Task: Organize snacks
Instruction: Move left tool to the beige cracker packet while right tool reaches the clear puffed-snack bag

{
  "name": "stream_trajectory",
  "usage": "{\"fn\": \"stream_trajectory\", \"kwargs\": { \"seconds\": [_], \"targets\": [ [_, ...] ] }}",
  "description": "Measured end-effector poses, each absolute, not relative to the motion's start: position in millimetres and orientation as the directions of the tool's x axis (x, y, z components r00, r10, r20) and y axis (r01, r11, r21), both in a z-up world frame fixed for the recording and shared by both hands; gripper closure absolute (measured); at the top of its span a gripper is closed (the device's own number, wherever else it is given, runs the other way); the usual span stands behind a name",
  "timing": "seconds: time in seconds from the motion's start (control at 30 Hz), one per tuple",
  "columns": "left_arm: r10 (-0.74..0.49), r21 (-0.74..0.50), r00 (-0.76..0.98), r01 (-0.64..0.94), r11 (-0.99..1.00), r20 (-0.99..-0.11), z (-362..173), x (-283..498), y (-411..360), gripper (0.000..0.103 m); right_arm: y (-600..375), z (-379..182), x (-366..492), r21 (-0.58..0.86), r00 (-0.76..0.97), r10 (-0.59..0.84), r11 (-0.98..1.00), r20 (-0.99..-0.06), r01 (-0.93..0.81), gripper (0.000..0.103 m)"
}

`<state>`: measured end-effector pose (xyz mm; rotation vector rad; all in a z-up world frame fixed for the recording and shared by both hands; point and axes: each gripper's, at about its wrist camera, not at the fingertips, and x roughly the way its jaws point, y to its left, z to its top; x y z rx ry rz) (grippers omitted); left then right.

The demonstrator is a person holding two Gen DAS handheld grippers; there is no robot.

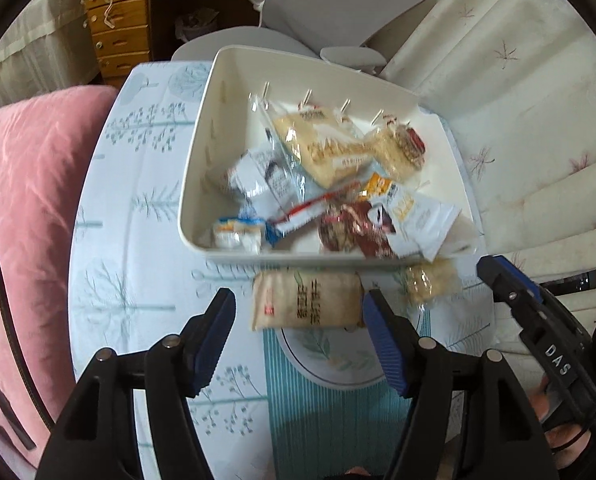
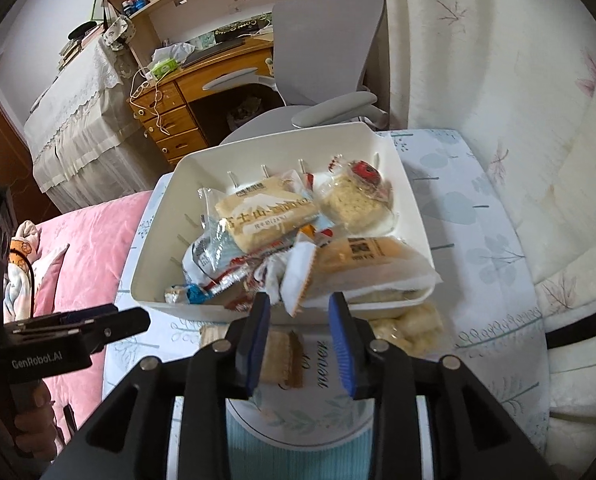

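A white plastic bin (image 1: 201,132) (image 2: 153,236) stands on the printed tablecloth and holds several snack packets. A tan packet with dark lettering (image 1: 306,300) (image 2: 281,356) lies on the table just in front of the bin. A clear pack of pale puffed snacks (image 1: 430,284) (image 2: 406,328) lies to its right. My left gripper (image 1: 298,304) is open and empty, its jaws on either side of the tan packet, above it. My right gripper (image 2: 300,308) is open and empty, hovering at the bin's near rim. A wrapper hangs over that rim between its fingertips.
The small table (image 1: 137,184) (image 2: 478,240) is flanked by a pink quilt (image 1: 29,184) (image 2: 85,248) on the left and a cream curtain (image 1: 518,120) (image 2: 498,80) on the right. A grey office chair (image 1: 338,8) (image 2: 322,52) and a wooden desk (image 2: 201,76) stand behind.
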<state>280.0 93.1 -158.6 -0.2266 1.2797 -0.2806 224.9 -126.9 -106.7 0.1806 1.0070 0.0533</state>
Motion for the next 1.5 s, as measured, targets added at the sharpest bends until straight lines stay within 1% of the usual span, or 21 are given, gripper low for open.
{"fn": "stream_trajectory", "kwargs": {
  "seconds": [0.2,0.33,0.4,0.47,0.53,0.6,0.87,1.03,1.23,1.33,1.4,1.5],
  "targets": [
    [-0.314,-0.326,0.257,-0.006,0.945,-0.914,-167,260,81,0.037,-150,-111,212,0.189,0.518,0.153,0.982,-0.841,0.017,0.067],
    [-0.284,-0.317,0.261,-0.092,0.944,-0.923,-174,250,73,0.031,-164,-121,202,0.192,0.496,0.175,0.981,-0.85,-0.018,0.063],
    [-0.284,-0.327,0.262,-0.139,0.935,-0.922,-179,246,69,0.027,-170,-126,197,0.196,0.488,0.187,0.98,-0.853,-0.033,0.057],
    [-0.278,-0.335,0.268,-0.196,0.922,-0.922,-186,240,66,0.024,-175,-133,194,0.196,0.478,0.196,0.979,-0.856,-0.051,0.054],
    [-0.265,-0.335,0.275,-0.253,0.908,-0.924,-193,235,63,0.022,-180,-140,191,0.198,0.471,0.207,0.978,-0.858,-0.068,0.05],
    [-0.251,-0.334,0.279,-0.308,0.891,-0.927,-202,231,59,0.02,-185,-146,189,0.196,0.472,0.209,0.978,-0.856,-0.077,0.041],
    [-0.214,-0.312,0.245,-0.493,0.812,-0.946,-245,222,52,0.019,-201,-181,192,0.166,0.461,0.185,0.983,-0.868,-0.083,0.033],
    [-0.146,-0.289,0.29,-0.548,0.785,-0.946,-255,224,46,0.019,-208,-203,203,0.143,0.45,0.167,0.986,-0.877,-0.086,0.031],
    [-0.117,-0.261,0.276,-0.572,0.778,-0.954,-269,240,31,0.019,-204,-220,214,0.058,0.478,0.131,0.985,-0.869,-0.164,0.029],
    [-0.099,-0.239,0.265,-0.572,0.785,-0.959,-274,248,23,0.019,-203,-225,219,0.04,0.483,0.129,0.981,-0.866,-0.191,0.028],
    [-0.089,-0.225,0.256,-0.571,0.79,-0.963,-276,255,19,0.019,-203,-228,223,0.025,0.485,0.123,0.979,-0.866,-0.203,0.023],
    [-0.065,-0.2,0.246,-0.575,0.794,-0.967,-280,267,15,0.019,-200,-231,226,0.004,0.499,0.12,0.974,-0.858,-0.227,0.02]
  ]
}}
